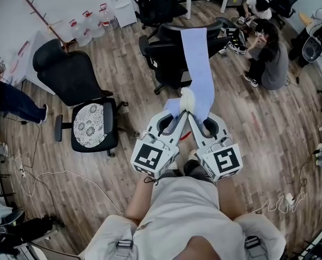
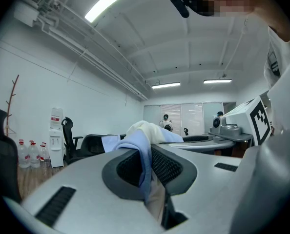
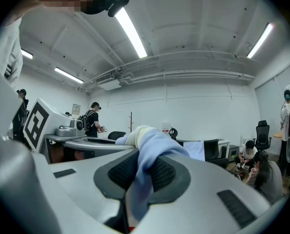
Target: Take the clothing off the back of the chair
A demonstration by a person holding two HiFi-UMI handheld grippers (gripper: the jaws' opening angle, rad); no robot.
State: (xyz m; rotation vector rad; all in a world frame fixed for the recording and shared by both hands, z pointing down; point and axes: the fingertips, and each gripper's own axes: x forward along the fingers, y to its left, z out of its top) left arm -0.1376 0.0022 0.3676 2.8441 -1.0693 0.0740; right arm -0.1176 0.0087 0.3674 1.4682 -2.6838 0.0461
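Both claws meet at the near end of the clothing (image 1: 200, 69), tips almost touching each other.

- Left claw (image 1: 180, 112): jaws drawn nearly together, pinching a fold of the light blue fabric. In the left gripper view the cloth (image 2: 141, 150) passes down between the ribbed pads of the claw (image 2: 149, 172) and is pressed on both sides.
- Right claw (image 1: 197, 115): same state, jaws narrowed onto the fabric. In the right gripper view the cloth (image 3: 152, 155) bulges over the top of the claw (image 3: 137, 177) and hangs down through the gap between the pads.
- Clothing: a long pale blue strip, with a bunched cream-coloured part (image 1: 187, 97) right at the claw tips. It runs from the claws to the black chair (image 1: 169, 58), and its far end lies over the top of the chair back (so it is not off the chair yet).
- Both claws point roughly level, marker cubes toward the person.

Surroundings: wooden floor (image 1: 134, 85). A second black chair (image 1: 74, 80) stands to the left, well apart, with a lace cushion (image 1: 89, 124) on its seat. Water bottles (image 1: 88, 26) stand by the far wall. People sit on the floor (image 1: 269, 58) beyond the chair, to the right.
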